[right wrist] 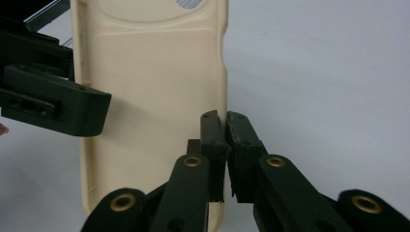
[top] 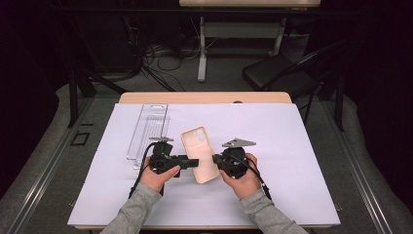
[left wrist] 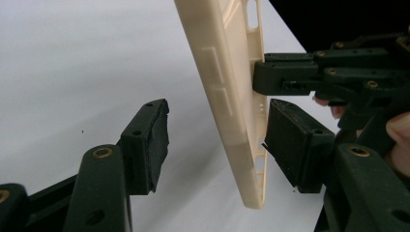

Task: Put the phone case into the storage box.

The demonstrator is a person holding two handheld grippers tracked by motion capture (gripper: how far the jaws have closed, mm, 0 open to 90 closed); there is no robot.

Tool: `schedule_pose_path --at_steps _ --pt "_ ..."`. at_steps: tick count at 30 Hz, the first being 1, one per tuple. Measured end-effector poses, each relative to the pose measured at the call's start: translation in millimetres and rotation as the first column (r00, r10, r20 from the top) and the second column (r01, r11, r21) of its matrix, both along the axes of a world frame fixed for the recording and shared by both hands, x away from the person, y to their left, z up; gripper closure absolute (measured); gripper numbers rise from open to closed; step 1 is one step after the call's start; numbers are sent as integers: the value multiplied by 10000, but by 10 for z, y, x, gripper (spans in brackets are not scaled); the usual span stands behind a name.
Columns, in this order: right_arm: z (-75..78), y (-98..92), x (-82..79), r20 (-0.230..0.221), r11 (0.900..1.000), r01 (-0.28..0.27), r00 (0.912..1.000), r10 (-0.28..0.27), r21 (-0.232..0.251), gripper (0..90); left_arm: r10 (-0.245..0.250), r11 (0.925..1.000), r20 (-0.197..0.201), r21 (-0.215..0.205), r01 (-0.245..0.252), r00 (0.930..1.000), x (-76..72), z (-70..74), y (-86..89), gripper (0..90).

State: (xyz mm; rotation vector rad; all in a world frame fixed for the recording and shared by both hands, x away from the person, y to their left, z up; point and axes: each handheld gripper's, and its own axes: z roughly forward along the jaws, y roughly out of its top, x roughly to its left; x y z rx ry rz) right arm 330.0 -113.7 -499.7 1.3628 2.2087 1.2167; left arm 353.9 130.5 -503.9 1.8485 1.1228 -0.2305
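White sheet (top: 292,161) over a wooden table, dark room with cables and a chair behind. Cream phone case (top: 200,154) sits mid-sheet between the two grippers, long axis running from about 11 o'clock down to 5 o'clock in the high view. Right gripper (top: 217,160) at the case's 3 o'clock, jaws pinched tight on the case's near edge; in its own view the pads (right wrist: 215,145) meet over the rim. Left gripper (top: 194,162) comes in from 9 o'clock; jaws part-way apart, straddling the opposite long edge, one pad (left wrist: 290,140) close to the case, the other well off it, no squeeze yet. Both hands about equally near. Clear plastic tray (top: 148,127) at 10 o'clock, apart from the case; contents hard to tell.
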Motion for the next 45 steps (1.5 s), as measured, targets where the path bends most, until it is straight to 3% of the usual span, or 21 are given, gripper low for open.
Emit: schedule_pose_path --at_steps 13,18,21,25,45 --pt "-9 24 -18 -65 9999 -74 10000 74 90 865 108 9999 100 -2 -108 9999 -1 6 16 537" --pt "-14 33 -23 -71 9999 -89 9999 90 127 865 85 10000 -31 9 -85 10000 -4 -2 4 536" --pt "-19 39 -23 -57 9999 -108 9999 108 122 865 144 9996 -485 -222 -155 9987 -11 -14 -6 536" --pt "-22 44 -27 -62 9998 -152 9999 152 111 865 252 9991 -724 -334 -277 9971 -20 -22 -10 546" --pt "-32 56 -34 -154 9998 -189 9997 191 115 865 840 9940 -1012 -620 -906 9913 -54 -15 15 627"
